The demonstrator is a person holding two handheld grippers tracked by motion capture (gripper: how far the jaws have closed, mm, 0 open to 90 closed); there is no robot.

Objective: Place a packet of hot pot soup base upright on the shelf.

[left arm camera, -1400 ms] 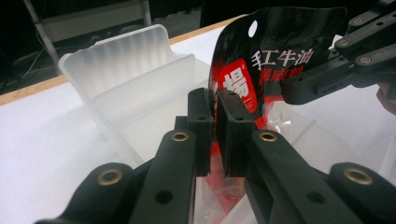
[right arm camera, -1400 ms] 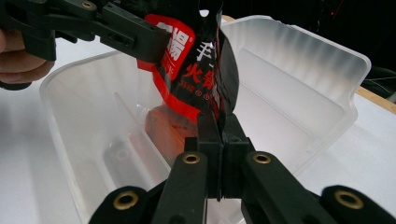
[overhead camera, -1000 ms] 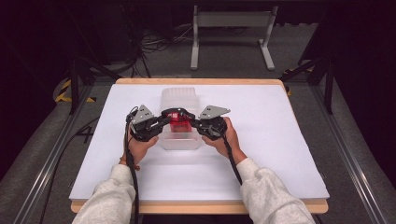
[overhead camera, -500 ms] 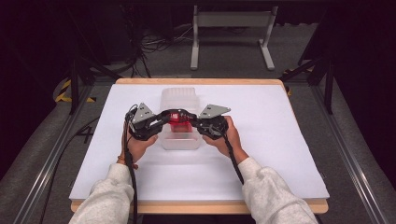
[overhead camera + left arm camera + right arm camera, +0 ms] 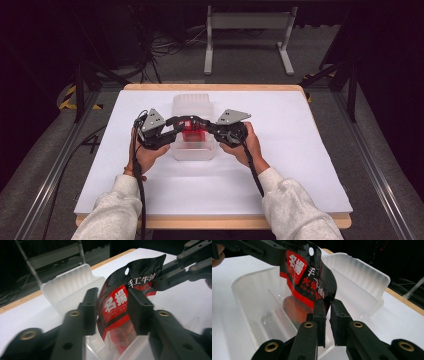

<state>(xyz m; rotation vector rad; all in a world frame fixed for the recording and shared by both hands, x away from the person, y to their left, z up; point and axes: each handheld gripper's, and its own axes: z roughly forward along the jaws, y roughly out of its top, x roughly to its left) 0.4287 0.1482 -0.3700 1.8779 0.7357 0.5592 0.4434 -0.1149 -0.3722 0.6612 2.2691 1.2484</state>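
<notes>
Table in middle of room, metal stand on floor behind it. Clear plastic bin on table, centre, nearer far edge than near edge. Sauce packet upright in bin's near part, top above rim. Left gripper left of bin, right gripper right of it, both reaching in over rim to packet from opposite sides. Left gripper's jaws either side of packet; right gripper's jaws on packet's edge. Person's hands and sleeves on near side of table. Cables on floor behind, left of stand.
</notes>
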